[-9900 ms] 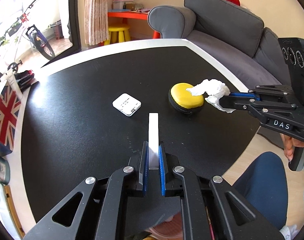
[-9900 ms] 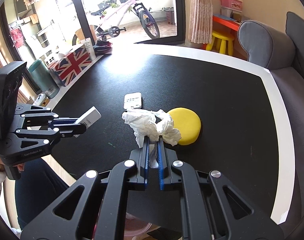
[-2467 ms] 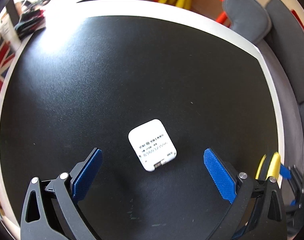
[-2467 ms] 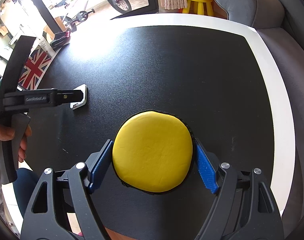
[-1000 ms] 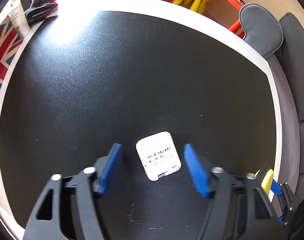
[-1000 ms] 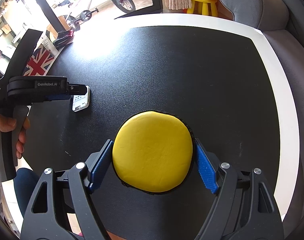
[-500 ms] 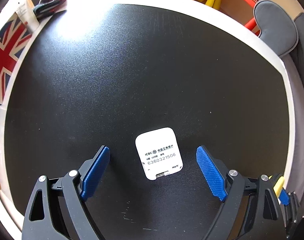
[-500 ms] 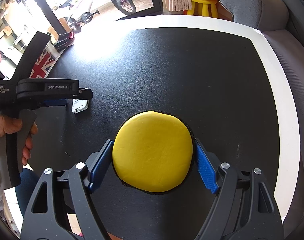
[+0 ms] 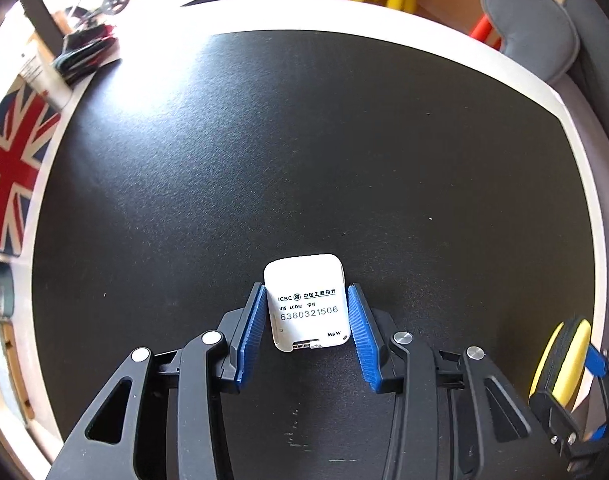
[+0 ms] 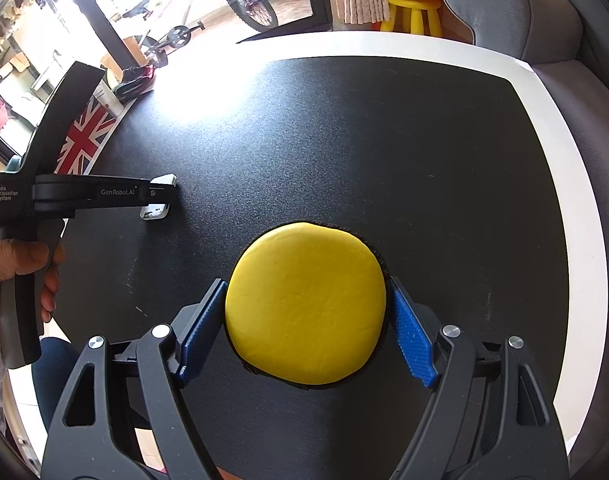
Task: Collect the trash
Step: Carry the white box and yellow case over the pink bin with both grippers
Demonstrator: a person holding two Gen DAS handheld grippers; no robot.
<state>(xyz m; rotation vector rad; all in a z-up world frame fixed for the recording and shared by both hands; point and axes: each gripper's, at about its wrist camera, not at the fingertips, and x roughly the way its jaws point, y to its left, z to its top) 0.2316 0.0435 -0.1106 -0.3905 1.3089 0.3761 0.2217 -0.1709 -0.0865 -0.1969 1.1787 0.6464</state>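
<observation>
A small white card reader (image 9: 305,303) with rounded corners lies flat on the black table (image 9: 304,160), printed face up, near the table's near edge. It sits between the blue fingers (image 9: 251,332) of the left gripper (image 9: 307,334), which are closing on it from both sides; a thin dark gap shows on the left side and the right pad stands just at its edge, so the fingers are not yet pinching it. Seen from the right wrist, the same card reader (image 10: 157,211) shows only partly under the tip of the left gripper (image 10: 160,196), whose handle a hand (image 10: 12,264) grips at the table's left edge. To the right of the card reader on the table lies a round yellow case (image 10: 304,304) with a black rim, flat side up. The right gripper (image 10: 304,328) straddles it with its fingers (image 10: 412,340) spread wide on either side; the left finger touches the case's edge, while the right one stands just beside it, so whether it pinches the case I cannot tell. From the left wrist the case (image 9: 560,360) shows edge-on at the far right. The table has a white border. Beyond its far edge stand a grey sofa (image 10: 504,8) and a yellow stool (image 10: 414,10), and past its left edge lies a Union Jack box (image 9: 8,176).
</observation>
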